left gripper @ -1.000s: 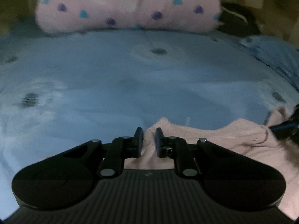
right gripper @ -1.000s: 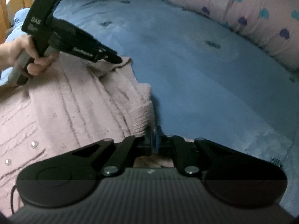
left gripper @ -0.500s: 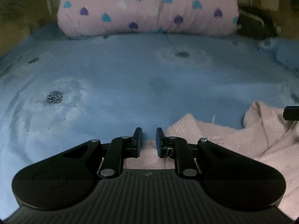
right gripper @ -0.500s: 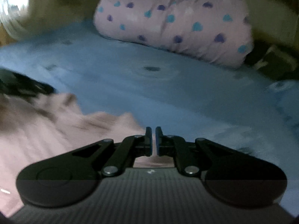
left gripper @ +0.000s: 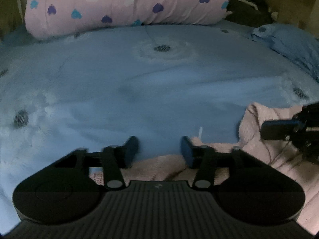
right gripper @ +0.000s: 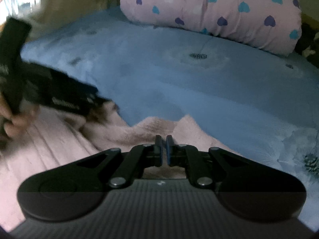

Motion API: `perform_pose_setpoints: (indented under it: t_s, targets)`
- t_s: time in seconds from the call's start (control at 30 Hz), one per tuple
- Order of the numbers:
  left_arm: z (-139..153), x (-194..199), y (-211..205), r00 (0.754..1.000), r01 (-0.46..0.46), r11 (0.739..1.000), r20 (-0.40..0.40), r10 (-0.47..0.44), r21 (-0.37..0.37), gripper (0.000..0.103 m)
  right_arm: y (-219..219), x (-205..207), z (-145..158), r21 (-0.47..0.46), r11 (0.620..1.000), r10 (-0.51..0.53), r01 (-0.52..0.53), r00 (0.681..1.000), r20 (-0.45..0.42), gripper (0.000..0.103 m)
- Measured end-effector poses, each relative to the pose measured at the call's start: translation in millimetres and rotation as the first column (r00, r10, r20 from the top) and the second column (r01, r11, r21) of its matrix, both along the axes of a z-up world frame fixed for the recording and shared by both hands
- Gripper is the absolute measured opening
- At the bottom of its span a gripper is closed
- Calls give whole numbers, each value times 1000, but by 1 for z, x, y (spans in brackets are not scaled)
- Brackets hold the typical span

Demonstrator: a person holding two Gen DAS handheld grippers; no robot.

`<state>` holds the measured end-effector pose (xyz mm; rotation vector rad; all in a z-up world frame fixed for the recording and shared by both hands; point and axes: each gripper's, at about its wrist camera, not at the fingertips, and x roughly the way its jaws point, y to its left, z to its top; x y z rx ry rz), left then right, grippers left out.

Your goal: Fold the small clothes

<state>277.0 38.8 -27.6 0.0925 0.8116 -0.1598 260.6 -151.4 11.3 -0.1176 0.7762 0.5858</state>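
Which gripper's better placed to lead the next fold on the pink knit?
Right, probably. The right gripper is shut on the pink knit's far edge; the left gripper has just been opening, nothing between its pads.

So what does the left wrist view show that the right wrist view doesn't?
Left wrist only: the left gripper with its jaws apart, having just been opening, nothing pinched between them, plus a blue pillow and a dark bundle far right.
Right wrist only: the right gripper shut over the pink knit garment, and the person's hand holding the other gripper.
Both: the garment, the blue bedspread and the heart-print pillow.
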Motion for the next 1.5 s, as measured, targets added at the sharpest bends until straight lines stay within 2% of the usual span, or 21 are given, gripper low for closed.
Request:
perform_pose_setpoints:
  t_s: [0.03,0.07,0.17,0.27,0.37,0.4,0.53,0.63,0.73,0.77,0.8,0.83,0.9,1.0,1.03,1.1,1.17,1.23,1.33,1.43,1.5]
  targets:
    - [0,-3,-4,1000,-10,999,17,10,34,21,-1,-2,3,29,1000,-2,1,1000,3,8]
    - [0,-7,-9,998,-44,995,48,40,91,16,-2,-4,5,49,999,4,-5,1000,7,8]
    - [-1,-19,-16,980,-149,970,162,118,192,14,7,-6,10,96,993,68,-67,998,-5,8]
    - [-1,-23,-14,965,-205,959,203,165,198,14,24,-7,7,85,988,132,-130,991,-21,9]
    - [5,-25,-8,953,-238,958,230,199,158,14,42,1,-12,10,994,107,-107,992,-64,4]
    - [7,-26,-5,954,-233,962,226,198,141,14,44,1,-15,18,996,92,-91,995,-36,4]
    - [12,-30,3,963,-208,971,200,182,121,15,36,2,-4,85,995,55,-50,997,-62,8]
    - [20,-40,10,965,-211,971,180,189,113,15,28,1,9,131,990,52,-47,998,-37,8]
    - [29,-51,19,969,-218,971,139,203,103,18,36,8,15,125,990,63,-61,998,-9,10]
    - [31,-56,23,969,-225,969,130,212,100,20,41,14,13,120,991,71,-67,997,-27,12]
    - [33,-60,27,968,-232,967,120,220,100,28,48,18,11,112,991,85,-78,995,-55,20]
    - [34,-64,31,967,-240,966,113,229,101,37,55,23,7,102,990,101,-93,992,-78,36]
    - [33,-71,39,963,-256,962,113,245,94,46,68,23,2,72,990,130,-124,988,-84,53]
    - [29,-78,46,961,-262,962,114,252,76,47,82,19,-4,17,983,182,-181,981,-64,48]
    - [27,-78,47,963,-257,964,107,249,73,47,86,18,-7,-1,979,205,-206,976,-69,32]
    - [24,-79,46,965,-252,965,101,243,77,47,91,16,-8,-5,969,248,-249,967,-56,12]
    - [20,-77,44,968,-242,967,95,234,85,47,95,15,-3,-15,968,250,-250,968,0,12]
    - [14,-77,42,969,-239,966,87,230,99,47,107,14,-3,-93,966,249,-240,964,97,12]
    - [4,-74,40,970,-236,964,80,228,122,52,116,21,-10,-168,965,221,-204,971,90,14]
    - [-2,-74,39,969,-240,960,100,227,144,58,91,18,8,-42,989,144,-141,987,76,15]
    - [-2,-73,40,967,-246,958,104,232,147,60,67,10,20,54,994,92,-96,994,62,28]
